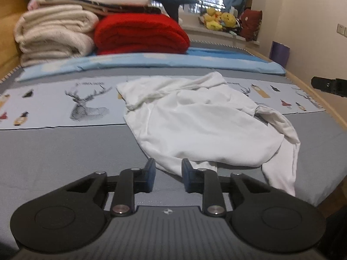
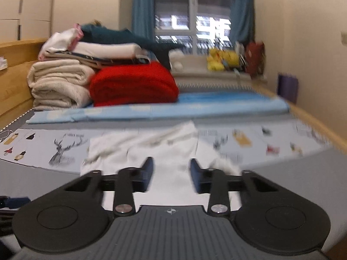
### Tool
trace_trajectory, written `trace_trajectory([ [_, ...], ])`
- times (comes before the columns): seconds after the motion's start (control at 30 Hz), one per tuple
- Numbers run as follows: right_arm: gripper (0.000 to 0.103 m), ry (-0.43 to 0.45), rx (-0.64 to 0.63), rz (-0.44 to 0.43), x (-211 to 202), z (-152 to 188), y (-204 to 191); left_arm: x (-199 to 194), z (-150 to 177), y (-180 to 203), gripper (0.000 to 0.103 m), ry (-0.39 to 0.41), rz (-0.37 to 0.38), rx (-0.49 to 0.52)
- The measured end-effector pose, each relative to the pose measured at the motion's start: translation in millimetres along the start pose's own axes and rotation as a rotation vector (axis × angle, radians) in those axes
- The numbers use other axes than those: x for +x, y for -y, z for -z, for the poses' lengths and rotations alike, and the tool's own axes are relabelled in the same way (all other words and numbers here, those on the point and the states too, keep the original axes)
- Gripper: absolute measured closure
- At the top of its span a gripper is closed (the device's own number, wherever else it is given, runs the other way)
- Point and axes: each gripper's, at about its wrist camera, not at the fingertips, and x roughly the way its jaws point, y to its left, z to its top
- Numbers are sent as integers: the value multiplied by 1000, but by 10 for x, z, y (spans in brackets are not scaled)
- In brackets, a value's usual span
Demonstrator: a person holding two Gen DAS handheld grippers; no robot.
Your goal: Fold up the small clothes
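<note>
Left wrist view: I note my left gripper (image 1: pixel 167 170) parted at the near hem of the crumpled white garment (image 1: pixel 203 127) on the bed (image 1: pixel 54 151). My right gripper (image 2: pixel 171 169) hovers spread above it.

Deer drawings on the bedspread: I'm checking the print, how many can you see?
2: one big deer left of the white shirt, one peeking out behind it. The shirt may hide more.

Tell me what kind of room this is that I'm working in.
Most likely a bedroom. A bed with a gray cover fills the view, folded blankets are stacked at its far end, and stuffed toys sit on the sill by a curtained window. A crumpled white garment lies on the bed.
</note>
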Motion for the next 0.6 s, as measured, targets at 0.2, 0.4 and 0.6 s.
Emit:
trace_trajectory([
  [0.2, 77, -54, 17, 34, 366, 87, 276, 794, -257, -241, 71, -217, 136, -49],
  [0.4, 76, -97, 56, 37, 535, 103, 297, 1643, -208, -274, 38, -403, 172, -198],
  [0.6, 76, -122, 42, 48, 576, 148, 304, 1874, -135, -89, 94, -425, 130, -168],
])
